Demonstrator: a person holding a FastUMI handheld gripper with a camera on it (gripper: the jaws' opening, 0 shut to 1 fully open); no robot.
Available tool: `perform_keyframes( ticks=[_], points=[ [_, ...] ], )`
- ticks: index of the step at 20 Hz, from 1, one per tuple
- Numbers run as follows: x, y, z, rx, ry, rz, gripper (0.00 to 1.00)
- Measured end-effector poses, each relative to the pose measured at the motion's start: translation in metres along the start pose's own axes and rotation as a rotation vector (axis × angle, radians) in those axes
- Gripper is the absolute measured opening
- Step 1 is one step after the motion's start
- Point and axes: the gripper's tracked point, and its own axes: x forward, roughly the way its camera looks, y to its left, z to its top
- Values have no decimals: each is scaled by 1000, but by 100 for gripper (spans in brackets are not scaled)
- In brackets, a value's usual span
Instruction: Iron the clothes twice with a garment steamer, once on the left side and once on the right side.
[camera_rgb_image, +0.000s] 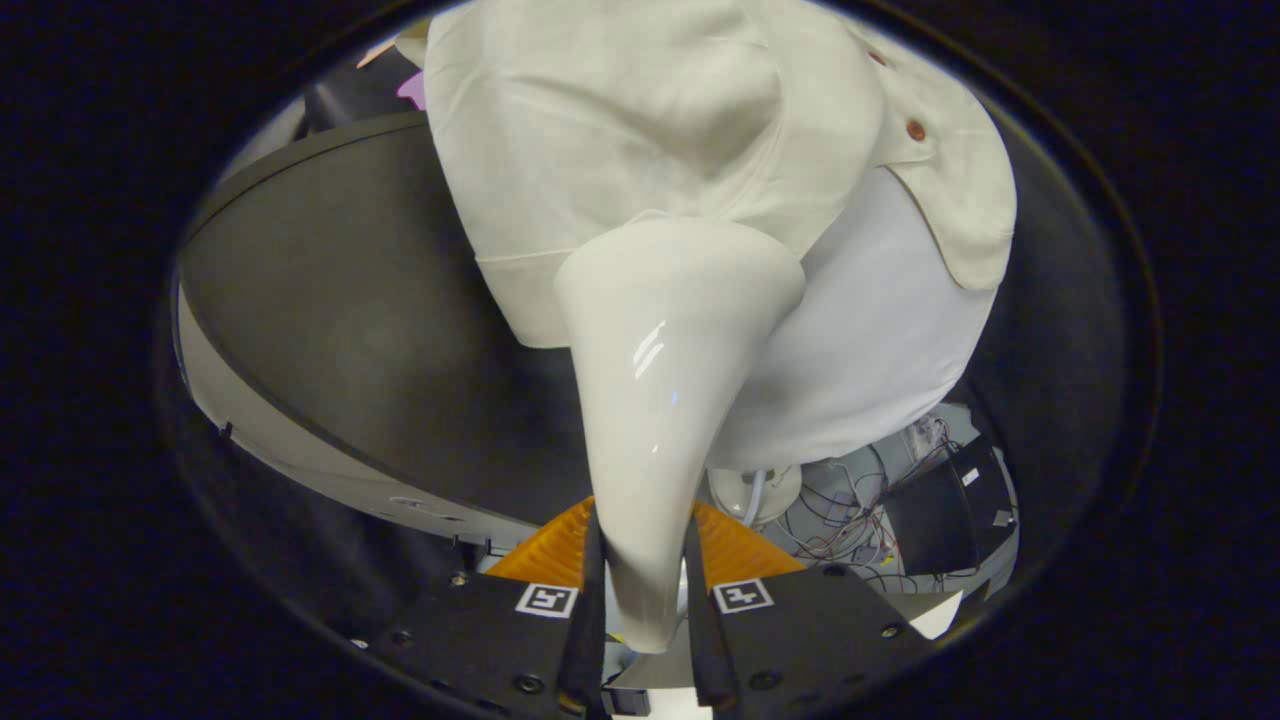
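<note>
One garment steamer (665, 400) sits clamped by its narrow handle between the jaws, which press on it from both sides; its wide head flares out ahead of the gripper (645, 580) and lies against the lower hem of a pale shirt (620, 130). The shirt hangs just beyond the head, with a front flap carrying small brown buttons (915, 130) off to one side and a smooth white form (880, 340) showing under it. A dark curved counter (340, 300) lies beside the shirt, and below there is a tangle of wires (850, 520) near a black box (935, 510). The grip is low on a glossy, tapering handle, so I judge the steamer could twist or slide in the jaws if the head drags on the cloth; pushing too hard could also bunch the hem rather than smooth it
</note>
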Motion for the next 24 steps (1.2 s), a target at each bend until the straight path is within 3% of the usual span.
perform_keyframes(
  ticks=[4, 10, 16, 24],
  points=[
    [-20, -4, 5, 13, -18, 7, 36],
    [-89, -3, 52, -10, -126, 28, 35],
    [-188, -13, 158, 6, -252, -1, 35],
    [-250, -79, 269, -6, -376, -36, 35]
  ],
)
